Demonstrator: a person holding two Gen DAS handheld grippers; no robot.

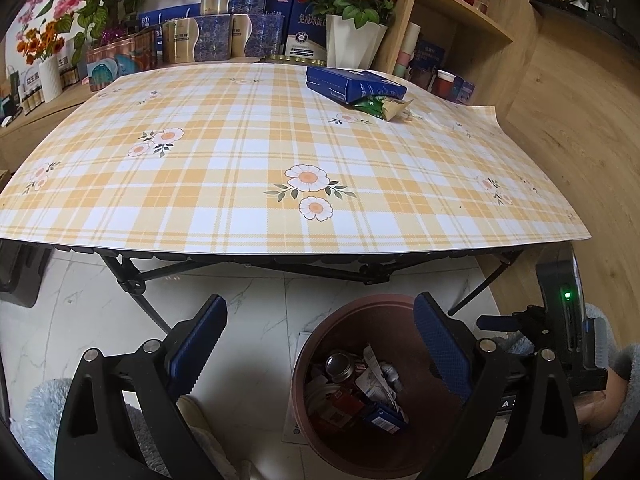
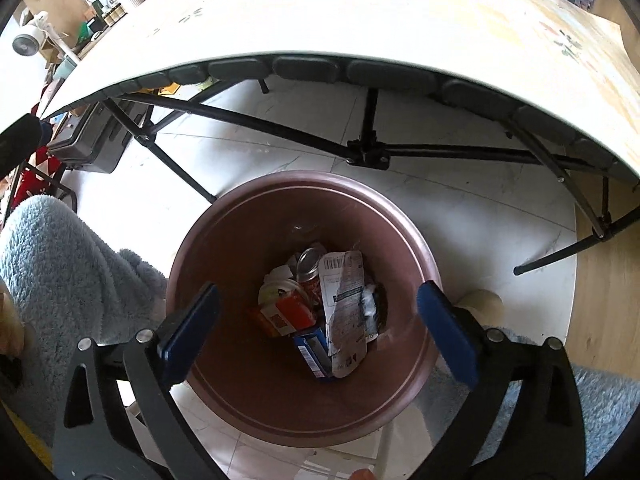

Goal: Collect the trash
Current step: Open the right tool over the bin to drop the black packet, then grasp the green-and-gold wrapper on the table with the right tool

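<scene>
A brown round trash bin (image 1: 320,344) stands on the floor below the table's front edge; it holds a can, wrappers and small boxes (image 2: 320,308). A blue box (image 1: 354,85) and a green wrapper (image 1: 380,107) lie at the far right of the table with the plaid flowered cloth (image 1: 240,184). My left gripper (image 1: 320,352) is open and empty, low in front of the table, partly over the bin. My right gripper (image 2: 316,328) is open and empty directly above the bin (image 2: 248,240).
Boxes, flower pots and a white vase (image 1: 354,46) line the back of the table. A wooden shelf (image 1: 464,20) stands at the right. Black folding table legs (image 2: 368,152) cross behind the bin. A grey case (image 2: 96,144) sits on the floor at left.
</scene>
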